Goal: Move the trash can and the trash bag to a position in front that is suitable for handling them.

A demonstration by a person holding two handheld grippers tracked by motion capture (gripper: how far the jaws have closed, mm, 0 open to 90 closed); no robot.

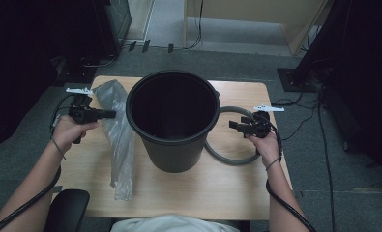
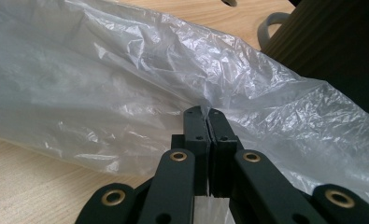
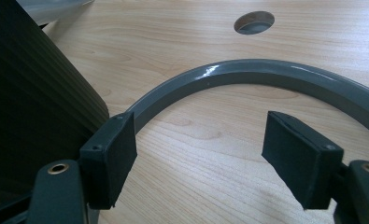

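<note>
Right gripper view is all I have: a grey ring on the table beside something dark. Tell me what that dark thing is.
Observer: A black bucket, standing upright in the middle of the table, open end up.
Operator: Report what the left gripper is doing.
Observer: The left gripper is shut on a clear plastic bag that lies left of the bucket.
Operator: Say where the ring runs past my view.
Observer: The grey ring curves round from the bucket's right side towards its base, and the bucket hides the rest. The right gripper hovers open over it.
</note>
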